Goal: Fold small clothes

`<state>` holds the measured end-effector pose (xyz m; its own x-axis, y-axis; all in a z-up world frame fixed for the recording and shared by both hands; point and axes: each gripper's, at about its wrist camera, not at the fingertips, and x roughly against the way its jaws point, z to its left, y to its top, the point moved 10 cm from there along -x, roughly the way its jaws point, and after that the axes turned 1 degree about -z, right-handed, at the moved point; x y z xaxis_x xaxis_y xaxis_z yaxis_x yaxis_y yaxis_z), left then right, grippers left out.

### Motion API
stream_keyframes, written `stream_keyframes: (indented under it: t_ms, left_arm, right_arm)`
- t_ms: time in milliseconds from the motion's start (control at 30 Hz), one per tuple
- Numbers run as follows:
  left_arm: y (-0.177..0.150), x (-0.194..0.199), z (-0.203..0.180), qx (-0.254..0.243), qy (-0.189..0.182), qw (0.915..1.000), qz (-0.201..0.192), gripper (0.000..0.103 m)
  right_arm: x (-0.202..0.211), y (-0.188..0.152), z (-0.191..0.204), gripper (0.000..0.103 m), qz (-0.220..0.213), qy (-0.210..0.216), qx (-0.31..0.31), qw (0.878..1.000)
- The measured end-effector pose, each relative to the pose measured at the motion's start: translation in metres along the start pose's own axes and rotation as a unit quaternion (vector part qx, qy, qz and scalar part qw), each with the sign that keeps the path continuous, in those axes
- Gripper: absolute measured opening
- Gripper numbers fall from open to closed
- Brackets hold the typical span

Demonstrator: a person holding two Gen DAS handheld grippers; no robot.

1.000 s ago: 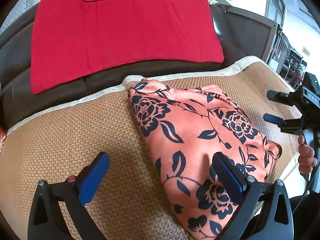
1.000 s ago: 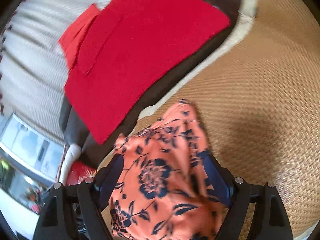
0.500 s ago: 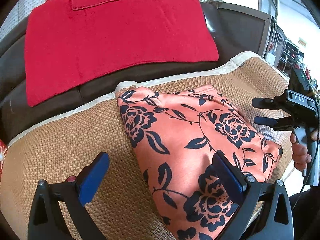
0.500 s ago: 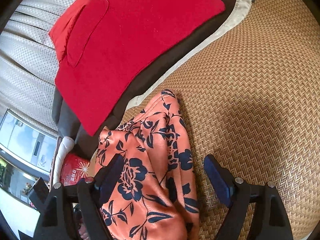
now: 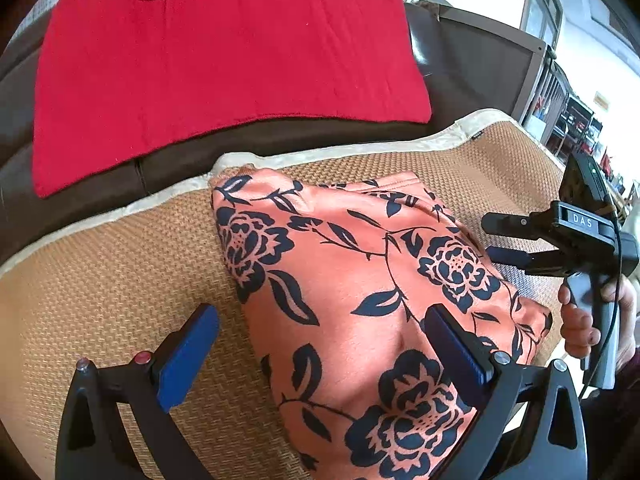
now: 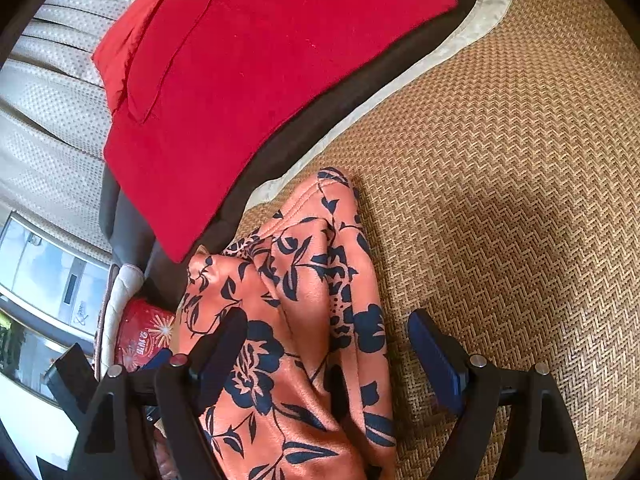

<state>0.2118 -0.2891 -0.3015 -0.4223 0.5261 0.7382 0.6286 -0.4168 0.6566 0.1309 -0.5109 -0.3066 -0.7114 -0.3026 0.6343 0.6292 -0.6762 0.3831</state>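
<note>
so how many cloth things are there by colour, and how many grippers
Orange floral garment: 1
Red cloths: 2, the big red cloth and a lighter red piece behind it
Grippers: 2, left gripper and right gripper, both open
Total: 5

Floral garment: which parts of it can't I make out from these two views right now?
- Near end of the floral garment: left wrist view, cut off by the bottom edge and covered by the left tool.
- Its left side: right wrist view, behind a finger of the right tool.
- Garment type and layers underneath: hidden by its own folds in both views.
</note>
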Motion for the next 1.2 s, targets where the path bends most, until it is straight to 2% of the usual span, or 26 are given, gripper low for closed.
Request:
stream_keyframes:
  t_ms: [367, 667, 1000, 1200]
  left_arm:
    - [-0.003, -0.009, -0.008, -0.004, -0.007, 0.9999, 0.01, 0.103]
    - [-0.012, -0.025, -0.014, 0.033, -0.07, 0.9959, 0.047, 0.103]
    - [-0.021, -0.037, -0.004, 0.093, -0.125, 0.9846, 0.08, 0.103]
    - [-0.021, -0.039, 0.006, 0.145, -0.167, 0.972, 0.079, 0.102]
  right_arm:
    - [0.007, -0.002, 0.0, 0.085, -0.002, 0.004, -0.003, 1.0]
    - [0.0, -0.009, -0.001, 0.085, 0.014, 0.018, -0.02, 1.0]
    - [-0.019, -0.017, 0.017, 0.083, 0.041, 0.058, -0.027, 0.997]
    - [-0.041, -0.034, 0.046, 0.075, 0.061, 0.029, 0.036, 0.997]
